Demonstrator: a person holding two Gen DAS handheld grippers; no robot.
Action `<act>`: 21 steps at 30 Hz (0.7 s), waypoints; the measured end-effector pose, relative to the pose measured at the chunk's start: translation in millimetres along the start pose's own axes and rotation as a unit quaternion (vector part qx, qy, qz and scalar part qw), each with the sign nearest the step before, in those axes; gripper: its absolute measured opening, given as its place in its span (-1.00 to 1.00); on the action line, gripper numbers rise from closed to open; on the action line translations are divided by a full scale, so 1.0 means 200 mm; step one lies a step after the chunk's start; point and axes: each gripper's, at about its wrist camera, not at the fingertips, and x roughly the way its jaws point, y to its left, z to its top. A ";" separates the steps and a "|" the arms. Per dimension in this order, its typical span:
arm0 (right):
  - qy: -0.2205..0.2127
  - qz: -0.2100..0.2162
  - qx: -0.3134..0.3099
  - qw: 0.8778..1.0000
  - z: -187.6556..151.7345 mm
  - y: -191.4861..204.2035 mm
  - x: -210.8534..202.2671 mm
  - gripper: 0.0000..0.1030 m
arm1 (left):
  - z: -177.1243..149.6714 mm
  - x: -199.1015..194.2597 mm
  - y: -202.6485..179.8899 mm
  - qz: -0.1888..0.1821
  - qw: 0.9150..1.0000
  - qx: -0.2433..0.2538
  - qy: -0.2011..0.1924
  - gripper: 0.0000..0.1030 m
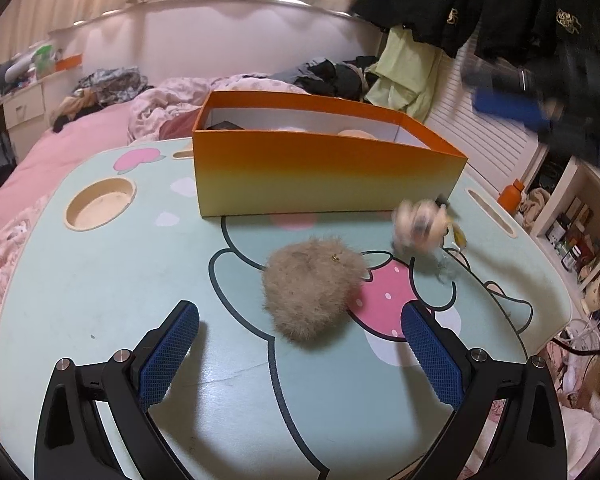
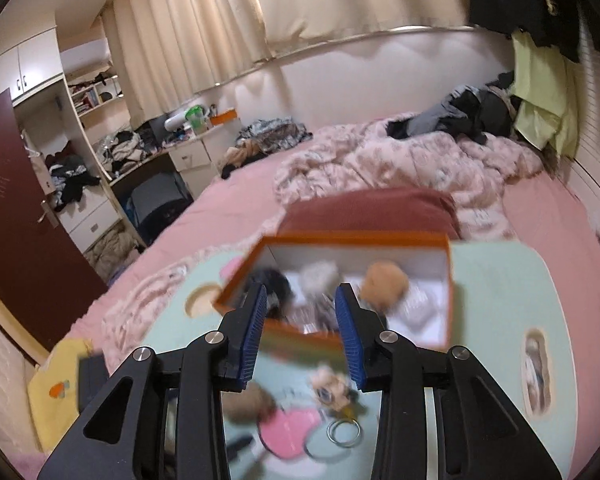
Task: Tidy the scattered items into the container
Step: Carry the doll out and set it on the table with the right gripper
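- Left gripper (image 1: pixel 300 344): jaws spread wide, nothing between them, low over the near part of the pale green surface (image 1: pixel 100 288).
- Fluffy tan pom-pom (image 1: pixel 314 286): on the surface, just beyond those jaws.
- Orange box (image 1: pixel 324 176): farther back, open-topped, soft items inside.
- Small plush keychain (image 1: pixel 422 222): blurred, right of the pom-pom, near the box's right corner.
- Right gripper (image 2: pixel 302 334): jaws partly open, pinching nothing.

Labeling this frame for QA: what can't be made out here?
- Orange box contents: left wrist view, near wall hides them; right wrist view, motion blur.
- Small doll keychain: blurred in both views, details unreadable.
- Right gripper: left wrist view, a blurred streak.
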 end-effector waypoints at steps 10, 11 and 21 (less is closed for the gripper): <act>0.089 0.012 0.067 0.994 -0.33 -0.19 0.26 -0.27 | 0.00 0.00 0.00 0.001 1.000 0.001 0.004 0.96; 0.090 0.010 0.063 0.994 -0.34 -0.19 0.27 -0.27 | 0.00 0.00 0.00 0.001 1.000 0.001 0.004 0.96; 0.049 -0.032 0.074 0.996 -0.40 -0.26 0.17 0.04 | 0.07 -0.10 0.03 -0.008 1.000 -0.001 -0.029 0.96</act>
